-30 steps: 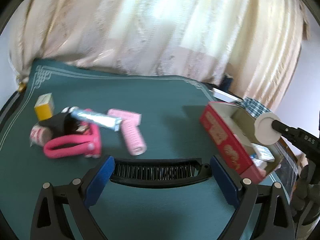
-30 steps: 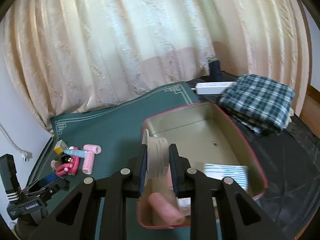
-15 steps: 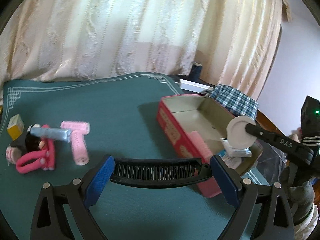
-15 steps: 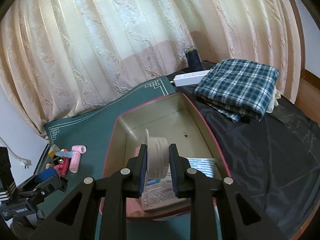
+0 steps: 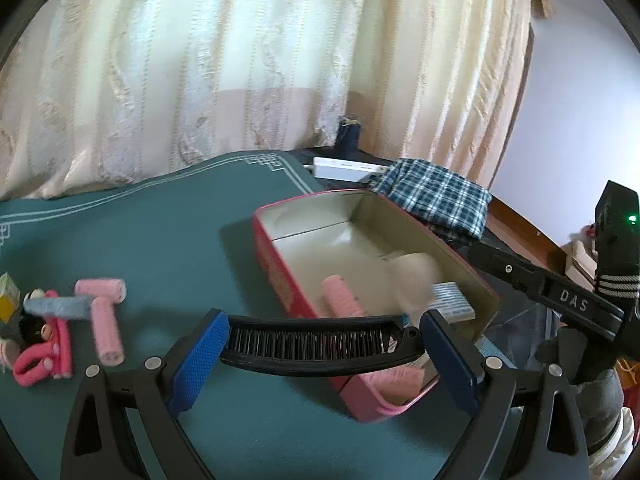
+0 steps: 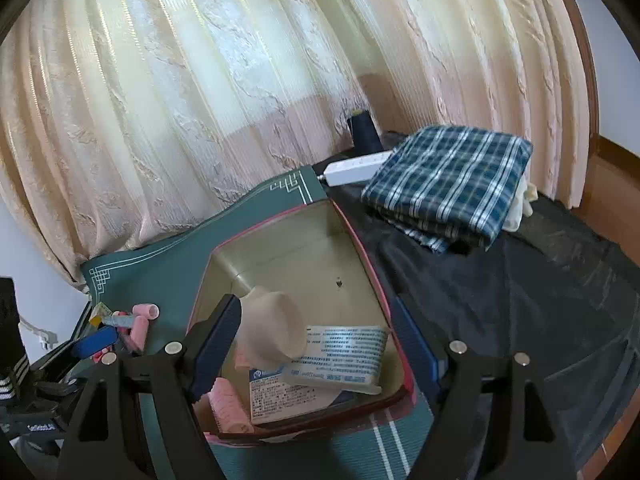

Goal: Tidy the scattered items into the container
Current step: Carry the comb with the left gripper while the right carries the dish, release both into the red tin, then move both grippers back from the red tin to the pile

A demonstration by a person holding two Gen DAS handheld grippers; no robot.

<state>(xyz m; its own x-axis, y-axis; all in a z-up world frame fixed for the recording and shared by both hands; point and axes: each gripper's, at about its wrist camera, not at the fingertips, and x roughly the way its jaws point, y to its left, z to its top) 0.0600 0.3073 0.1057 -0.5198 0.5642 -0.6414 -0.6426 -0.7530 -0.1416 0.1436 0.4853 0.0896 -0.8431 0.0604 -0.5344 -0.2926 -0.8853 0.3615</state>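
My left gripper point(image 5: 324, 340) is shut on a black comb point(image 5: 320, 344), held just left of the pink tin point(image 5: 276, 264). My right gripper point(image 6: 316, 340) is open above the tin point(image 6: 368, 264). A beige tape roll point(image 6: 270, 330) is blurred below it, loose inside the tin; it also shows in the left wrist view point(image 5: 412, 276). The tin holds a pink curler point(image 5: 342, 296), another curler point(image 6: 230, 404) and paper packets point(image 6: 340, 356). On the green mat point(image 5: 160, 240) lie two pink curlers point(image 5: 102, 312), a blue tube point(image 5: 56, 306), a pink clip point(image 5: 44, 356) and a yellow box point(image 5: 8, 296).
A folded plaid cloth point(image 6: 452, 180), a white power strip point(image 6: 356, 168) and a dark thread spool point(image 6: 362, 132) lie beyond the tin on a black cover point(image 6: 520, 300). Curtains hang behind. The mat's edge runs along the left.
My right gripper opened and let go of the tape roll, which is dropping into the tin. My left gripper moved right with the comb, closer to the tin.
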